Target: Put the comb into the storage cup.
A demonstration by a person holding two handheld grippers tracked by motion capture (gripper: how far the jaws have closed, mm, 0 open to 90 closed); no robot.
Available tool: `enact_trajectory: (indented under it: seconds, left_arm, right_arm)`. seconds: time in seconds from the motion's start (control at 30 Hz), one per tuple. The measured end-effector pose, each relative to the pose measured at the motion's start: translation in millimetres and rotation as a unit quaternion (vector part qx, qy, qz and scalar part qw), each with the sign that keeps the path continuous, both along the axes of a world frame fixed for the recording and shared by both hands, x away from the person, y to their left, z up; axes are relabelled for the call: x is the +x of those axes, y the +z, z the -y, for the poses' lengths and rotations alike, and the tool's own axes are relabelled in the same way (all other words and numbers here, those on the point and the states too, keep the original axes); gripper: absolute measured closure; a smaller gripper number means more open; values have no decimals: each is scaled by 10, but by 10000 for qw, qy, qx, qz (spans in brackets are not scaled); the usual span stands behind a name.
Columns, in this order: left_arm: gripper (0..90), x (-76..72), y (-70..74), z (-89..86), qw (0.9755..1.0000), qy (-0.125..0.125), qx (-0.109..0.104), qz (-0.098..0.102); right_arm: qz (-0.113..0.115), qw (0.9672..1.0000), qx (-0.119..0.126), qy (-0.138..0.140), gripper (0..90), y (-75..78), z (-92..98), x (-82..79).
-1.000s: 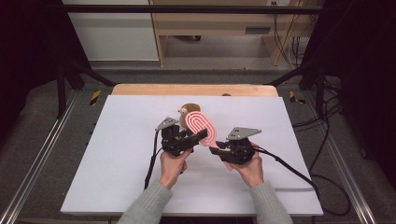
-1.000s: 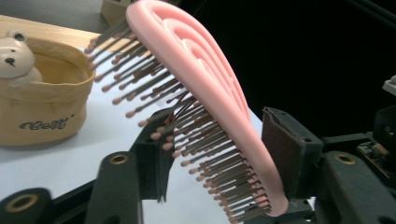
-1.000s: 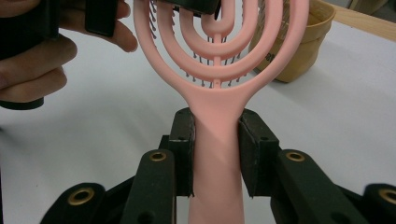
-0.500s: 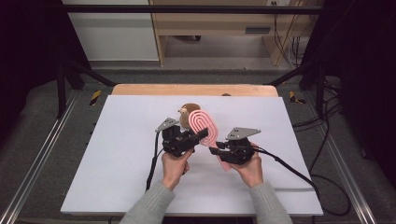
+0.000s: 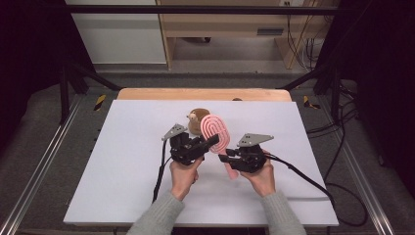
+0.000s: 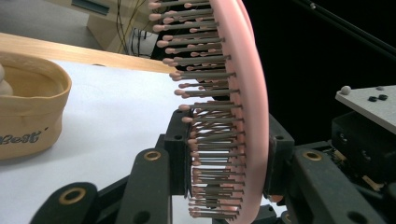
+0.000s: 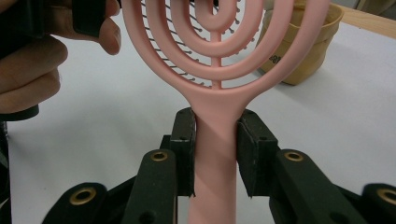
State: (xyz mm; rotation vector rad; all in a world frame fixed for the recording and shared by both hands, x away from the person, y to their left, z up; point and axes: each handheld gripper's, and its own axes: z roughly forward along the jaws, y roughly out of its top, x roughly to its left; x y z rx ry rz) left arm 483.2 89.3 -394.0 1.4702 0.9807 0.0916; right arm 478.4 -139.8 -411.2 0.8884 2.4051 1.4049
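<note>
High view: a pink hairbrush is being held above the white table by both tongs at once. The left tongs are being closed on the lower edge of the brush head, while the right tongs are being closed on the handle. A small tan pot is standing on the table just behind the brush head.

Left gripper view: the brush head is being seen edge-on, its bristles pointing toward the pot. The jaws are being pressed against the bristle side and the smooth back. This grip is judged the weaker one: bristles are springy, so the pad on that side may be creeping or sliding, and the head could be twisting out if it is pulled sideways.

Right gripper view: the handle is being clamped squarely between the two jaws, just below the neck, with the looped head rising above; the other hand is being seen at the upper left. With both tongs locked on one rigid thing, any uneven motion of the hands is likely to be straining the thin neck or forcing a slip. The pot is near enough to be knocked over by a swing of the head.
</note>
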Motion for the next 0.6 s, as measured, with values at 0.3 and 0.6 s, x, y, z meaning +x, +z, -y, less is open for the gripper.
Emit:
enact_trajectory:
  seconds: [0.3,0.6]
  left_arm:
    - [629,-16,16,-15,9998,-106,-19,152]
    - [631,-15,36,-15,9997,-160,-59,189]
  right_arm:
    - [-23,9999,93,87,702,7,2,-1]
    - [-33,9998,133,112,668,9,6,5]
